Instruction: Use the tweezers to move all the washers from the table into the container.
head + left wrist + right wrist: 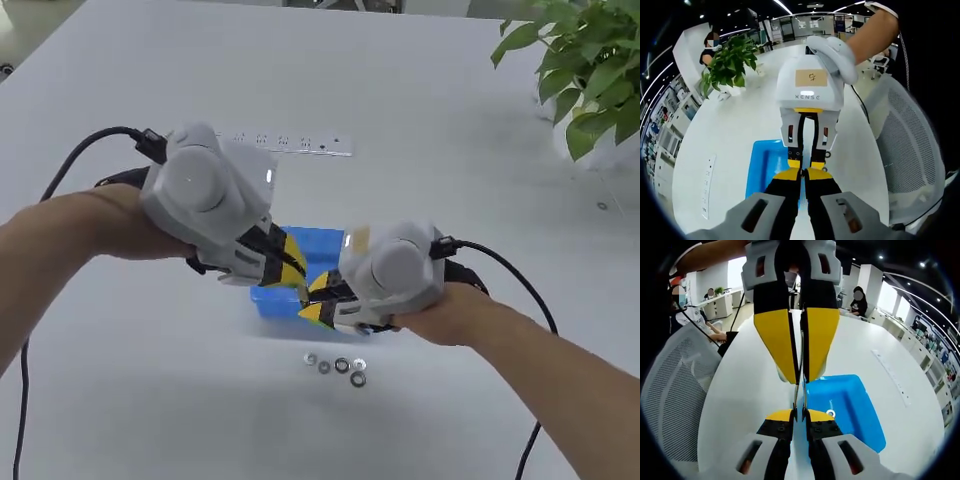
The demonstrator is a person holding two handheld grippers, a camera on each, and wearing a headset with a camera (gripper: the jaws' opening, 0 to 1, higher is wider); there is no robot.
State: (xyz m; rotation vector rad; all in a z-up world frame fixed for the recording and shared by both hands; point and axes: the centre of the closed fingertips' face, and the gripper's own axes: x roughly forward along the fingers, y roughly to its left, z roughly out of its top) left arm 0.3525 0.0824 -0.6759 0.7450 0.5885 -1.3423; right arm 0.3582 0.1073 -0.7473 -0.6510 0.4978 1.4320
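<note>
Blue rectangular plastic container [855, 405] sits lower right in the right gripper view, with one small ring [830, 413] inside. Small metal washers [340, 367] lie below it on the white table [200, 400]. Left gripper [802, 174] and right gripper [800, 416], jaws narrow, both pinch thin steel tweezers [797, 390]. An office surrounds.

Container [318, 243] mostly hidden behind left gripper [802, 173] and right gripper [800, 416]; tweezers [798, 392] just a sliver, tips hidden; washers [341, 366] too small, I can't count them.

Shiny metal washers [340, 366], glossy, seemingly plastic container [850, 405], matt smooth table [150, 400].
</note>
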